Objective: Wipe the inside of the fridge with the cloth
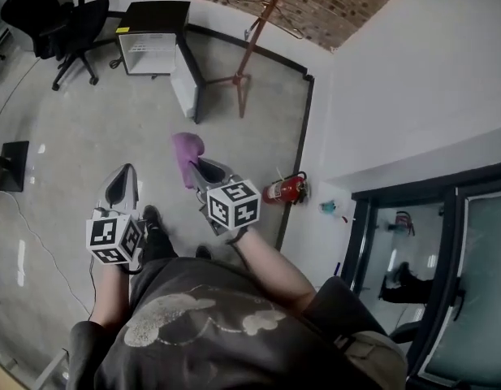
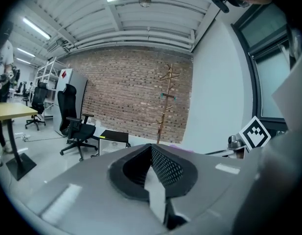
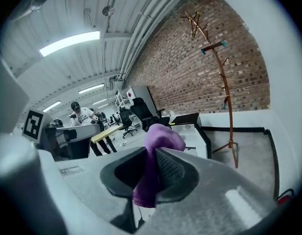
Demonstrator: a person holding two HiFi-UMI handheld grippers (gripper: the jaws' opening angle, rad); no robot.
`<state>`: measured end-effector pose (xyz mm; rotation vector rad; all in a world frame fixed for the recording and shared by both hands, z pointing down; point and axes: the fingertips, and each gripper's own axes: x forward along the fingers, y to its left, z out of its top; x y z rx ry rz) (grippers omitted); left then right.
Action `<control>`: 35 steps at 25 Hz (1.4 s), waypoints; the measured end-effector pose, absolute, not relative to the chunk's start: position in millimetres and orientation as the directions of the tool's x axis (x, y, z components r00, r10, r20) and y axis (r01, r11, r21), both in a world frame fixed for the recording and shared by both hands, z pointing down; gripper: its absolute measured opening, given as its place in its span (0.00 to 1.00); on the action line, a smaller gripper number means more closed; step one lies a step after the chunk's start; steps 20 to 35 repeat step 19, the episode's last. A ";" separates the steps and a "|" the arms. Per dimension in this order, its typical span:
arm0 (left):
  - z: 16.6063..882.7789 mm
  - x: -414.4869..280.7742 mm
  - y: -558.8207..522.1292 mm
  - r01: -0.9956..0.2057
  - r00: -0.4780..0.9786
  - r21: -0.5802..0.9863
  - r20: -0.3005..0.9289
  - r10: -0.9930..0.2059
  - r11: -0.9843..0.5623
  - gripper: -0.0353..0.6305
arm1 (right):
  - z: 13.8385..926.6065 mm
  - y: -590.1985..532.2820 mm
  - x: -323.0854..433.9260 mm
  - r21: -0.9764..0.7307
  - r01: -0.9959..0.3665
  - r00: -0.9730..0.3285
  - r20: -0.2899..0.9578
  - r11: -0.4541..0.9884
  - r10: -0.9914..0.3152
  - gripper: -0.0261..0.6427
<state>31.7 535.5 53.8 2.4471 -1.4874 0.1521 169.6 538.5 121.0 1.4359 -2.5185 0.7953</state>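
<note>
Carrying cloth (image 1: 187,149) pinched in right gripper (image 1: 200,169), ready to wipe | left gripper (image 1: 123,184) closed on nothing, we judge it spare | fridge (image 1: 149,49) upper left, door open, well apart

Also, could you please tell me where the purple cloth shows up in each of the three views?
Head view: purple cloth left of centre, clamped at the tip of the right hand-held gripper.
Left gripper view: only a thin purple sliver, just beyond the left hand-held gripper.
Right gripper view: cloth at centre, pinched between the jaws.
Shared landmark: the coat stand, visible in all three.
</note>
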 end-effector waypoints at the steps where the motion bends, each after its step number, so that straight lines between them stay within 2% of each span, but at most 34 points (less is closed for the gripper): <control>1: 54.7 38.1 544.9 -0.882 0.468 0.177 0.230 -0.853 -0.436 0.08 | 122.5 549.9 174.5 -0.378 -0.832 -0.538 0.366 0.407 -0.759 0.11; 11: 74.4 80.8 602.0 -0.873 0.488 0.169 0.275 -0.829 -0.458 0.08 | 154.8 615.5 205.3 -0.410 -0.827 -0.544 0.406 0.386 -0.734 0.11; 19: 82.2 80.9 623.1 -0.888 0.459 0.154 0.318 -0.829 -0.433 0.08 | 167.6 635.1 199.9 -0.438 -0.806 -0.576 0.420 0.399 -0.701 0.11; 35: 82.2 80.9 623.1 -0.888 0.459 0.154 0.318 -0.829 -0.433 0.08 | 167.6 635.1 199.9 -0.438 -0.806 -0.576 0.420 0.399 -0.701 0.11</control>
